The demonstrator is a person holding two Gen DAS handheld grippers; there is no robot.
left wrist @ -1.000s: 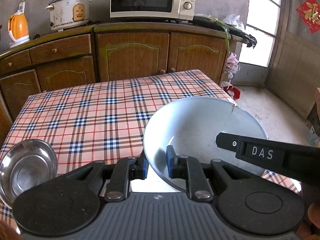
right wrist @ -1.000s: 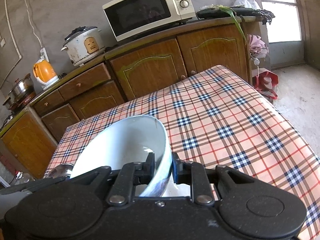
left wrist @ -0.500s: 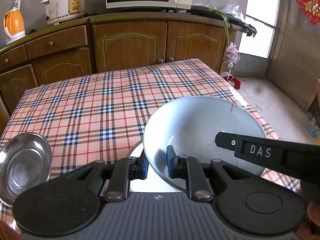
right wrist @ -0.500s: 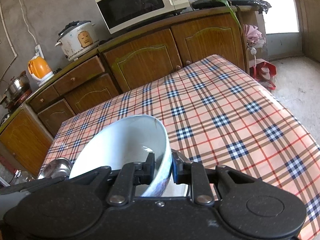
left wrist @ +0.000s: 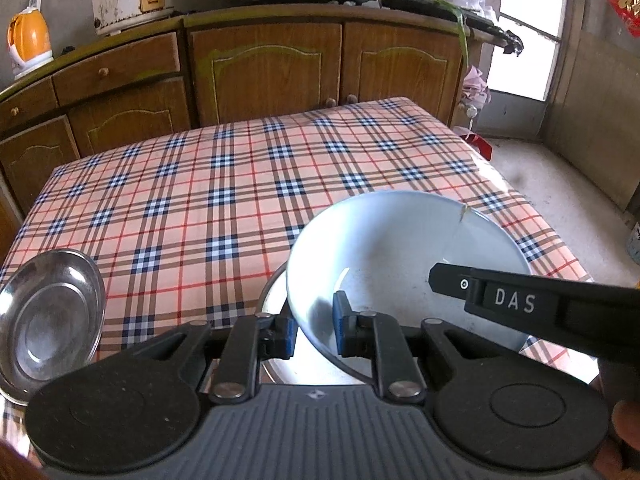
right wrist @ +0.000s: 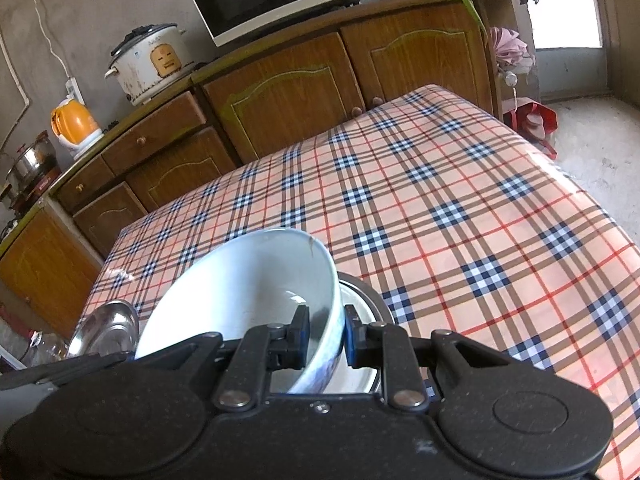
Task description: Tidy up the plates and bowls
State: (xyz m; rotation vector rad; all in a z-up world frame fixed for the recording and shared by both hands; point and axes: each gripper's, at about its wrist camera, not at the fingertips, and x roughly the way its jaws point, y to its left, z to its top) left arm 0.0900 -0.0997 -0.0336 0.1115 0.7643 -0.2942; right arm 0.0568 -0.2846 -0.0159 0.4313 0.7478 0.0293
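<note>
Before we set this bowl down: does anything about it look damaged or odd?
Yes. The white bowl has a chip with a brownish mark on its far rim, and a thin crack runs from it down the inner wall. Both tongs grip the near rim, the bowl tilted over a metal basin. Nothing else stands out.

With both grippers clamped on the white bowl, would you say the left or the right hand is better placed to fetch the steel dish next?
Left, probably. The left gripper sits nearer the steel dish; the right gripper holds the white bowl's far rim.
</note>
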